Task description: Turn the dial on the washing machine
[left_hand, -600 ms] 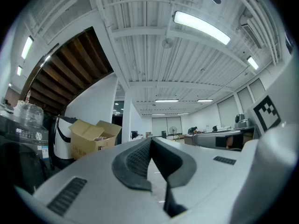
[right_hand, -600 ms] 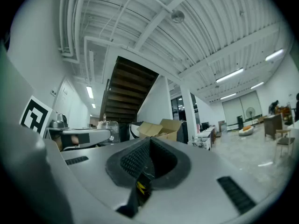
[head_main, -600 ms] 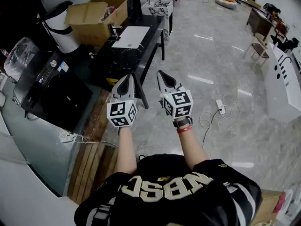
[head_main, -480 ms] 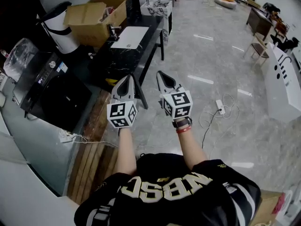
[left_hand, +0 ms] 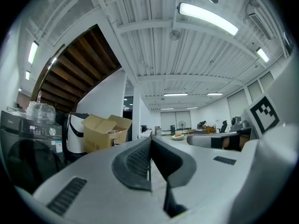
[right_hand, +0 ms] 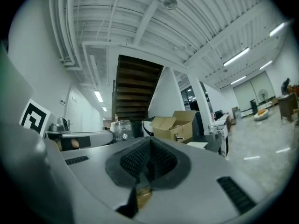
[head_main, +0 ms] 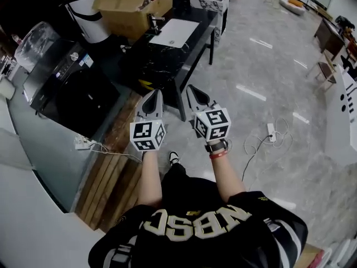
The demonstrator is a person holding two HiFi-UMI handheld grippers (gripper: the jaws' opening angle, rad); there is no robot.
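Observation:
The black washing machine (head_main: 72, 91) stands at the left, its round dial (head_main: 75, 55) on the top panel. Both grippers hover side by side over the floor, well to the right of the machine and apart from it. My left gripper (head_main: 152, 100) is shut with nothing in it, and its jaws meet in the left gripper view (left_hand: 149, 149). My right gripper (head_main: 196, 97) is shut and empty too (right_hand: 148, 154). The machine's front shows at the left edge of the left gripper view (left_hand: 22, 146).
A black marble table (head_main: 162, 60) with a white board stands ahead of the grippers. Behind it are a cardboard box (head_main: 131, 7) and a white appliance (head_main: 89, 17). A clear jar (head_main: 35, 41) sits on the machine. A power strip (head_main: 83, 144) lies on wooden planks (head_main: 111, 175); cables (head_main: 266, 137) trail at right.
The whole scene has slid down and right in the head view, so the washing machine and table lie closer. A shoe now shows under the grippers. Both grippers stay shut, side by side.

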